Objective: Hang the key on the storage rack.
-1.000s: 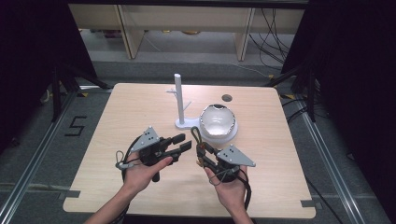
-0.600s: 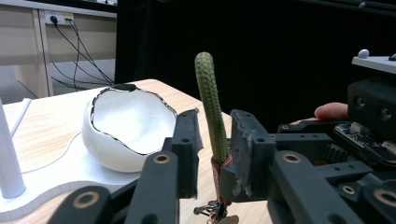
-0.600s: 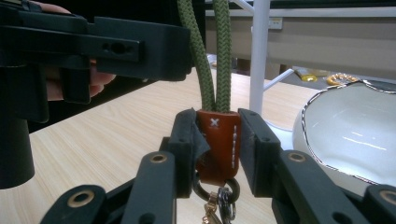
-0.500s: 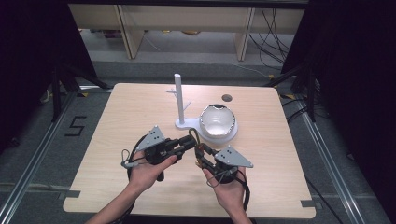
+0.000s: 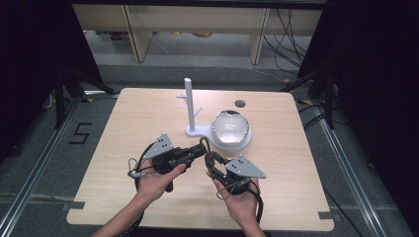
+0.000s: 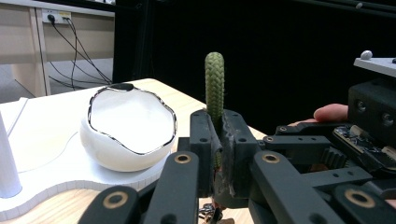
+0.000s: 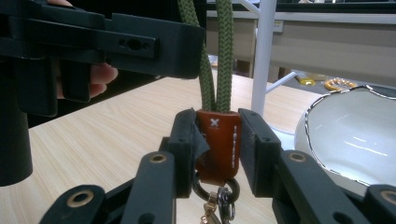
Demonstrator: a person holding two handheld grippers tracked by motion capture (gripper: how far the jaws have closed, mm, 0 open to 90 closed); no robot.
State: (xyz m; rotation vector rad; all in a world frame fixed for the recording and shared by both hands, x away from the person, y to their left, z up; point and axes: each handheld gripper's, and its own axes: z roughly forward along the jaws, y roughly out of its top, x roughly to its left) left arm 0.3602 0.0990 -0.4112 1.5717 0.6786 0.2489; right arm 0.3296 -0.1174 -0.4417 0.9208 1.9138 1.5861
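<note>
High view: both tongs meet over the near middle of the tabletop (image 5: 123, 133), the left tongs (image 5: 201, 149) pointing right, the right tongs (image 5: 210, 165) pointing up-left toward them. What they hold between them is too small there to make out. Right gripper view resolves it: a keychain strap, its brown leather tab (image 7: 217, 142) pinched between the right tongs' pads, with a metal ring and clip (image 7: 216, 198) hanging below and two strands of green braided cord (image 7: 224, 56) rising from the tab. Left gripper view shows the looped end of that cord (image 6: 214, 81) standing up out of the left tongs, whose jaws have just been closing and are now pressed on the cord. The strap is thus held clear of the tabletop at both ends. The white bowl with a dark wavy rim (image 5: 229, 128) sits on a white base just beyond the tongs, beside a white post with pegs (image 5: 189, 103); the post is cut off at the top in the right gripper view. The clip's lower end runs off the frame.
</note>
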